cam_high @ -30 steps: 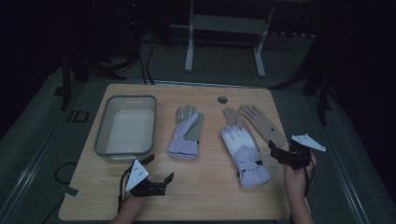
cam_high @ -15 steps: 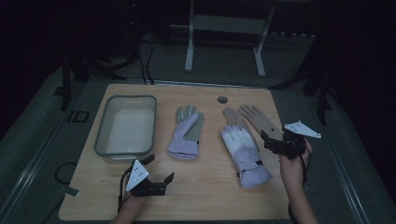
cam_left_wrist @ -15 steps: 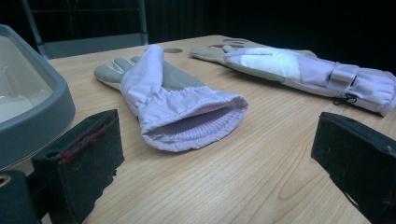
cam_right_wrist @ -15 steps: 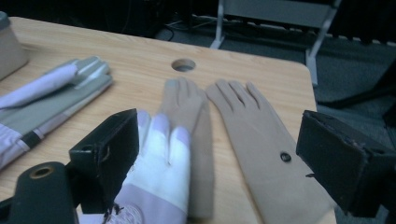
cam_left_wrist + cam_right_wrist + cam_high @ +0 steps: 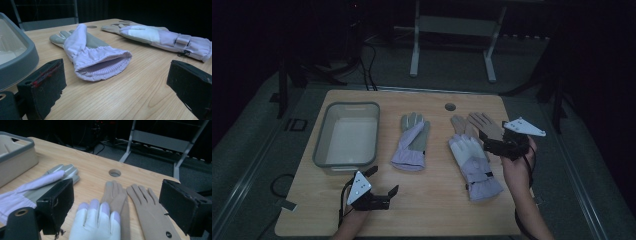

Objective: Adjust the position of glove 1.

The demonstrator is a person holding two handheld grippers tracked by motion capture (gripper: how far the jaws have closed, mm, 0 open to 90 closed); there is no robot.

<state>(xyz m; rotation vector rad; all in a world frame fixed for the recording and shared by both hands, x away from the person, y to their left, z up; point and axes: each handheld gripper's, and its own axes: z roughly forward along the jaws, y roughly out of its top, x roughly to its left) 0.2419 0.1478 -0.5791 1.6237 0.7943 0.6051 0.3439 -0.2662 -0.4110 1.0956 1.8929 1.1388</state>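
Two tan gloves [image 5: 482, 125] lie flat at the far right of the bench [image 5: 432, 205], and my right gripper [image 5: 492, 142] hovers just over their cuff end. In the right gripper view its fingers [image 5: 56, 205] stand wide apart, released, gripping nothing. The tan gloves [image 5: 140, 202] sit between them and a little ahead, fingertips pointing away toward the round hole [image 5: 114, 172] in the bench. The white fingertips of a lilac glove [image 5: 96, 222] lie closest, low in the gap, overlapping the left tan one.

The tan pair is thin and plain, side by side and touching; the right one carries a small dark dot near its cuff. The lilac glove [image 5: 474, 165] beside them is padded, white across the back of the hand, with a strap at the wrist.

My left gripper [image 5: 384, 182] rests low at the near left of the bench, its fingers [image 5: 42, 87] also spread and released. Ahead of them in the left gripper view lies a second lilac glove [image 5: 92, 55], cuff toward me and open, ribbed lining showing, grey palm and grey fingertips, with one flap folded over. It lies apart from the fingers, roughly centred between them. A grey tub [image 5: 346, 137] stands to its left.
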